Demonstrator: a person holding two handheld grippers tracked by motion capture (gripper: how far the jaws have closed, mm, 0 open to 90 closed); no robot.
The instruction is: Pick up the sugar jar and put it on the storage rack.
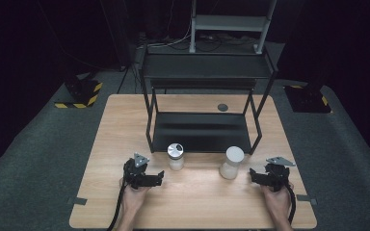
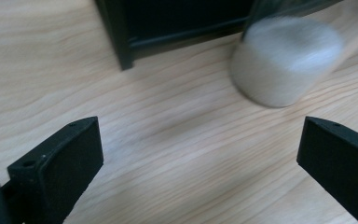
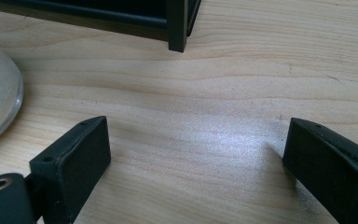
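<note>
Left hand-held gripper (image 1: 160,178) held spread, empty, near metal-capped jar (image 1: 176,156) on table (image 1: 192,202). Right hand-held gripper (image 1: 253,174) spread, empty, beside white-lidded jar (image 1: 232,162). Both jars placed before black shelf rack (image 1: 202,130).

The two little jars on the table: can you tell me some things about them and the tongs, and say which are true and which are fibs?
1. Both jars stand upright on the wooden table. True.
2. The silver-lidded jar is on the rack's lower shelf. False: it stands on the table, just in front of the rack.
3. The left tongs are wide open with nothing between them. True.
4. The right tongs are squeezing the white-lidded jar. False: they are open and apart from it, off to its right.
5. Each jar has one pair of tongs beside it. True.
</note>
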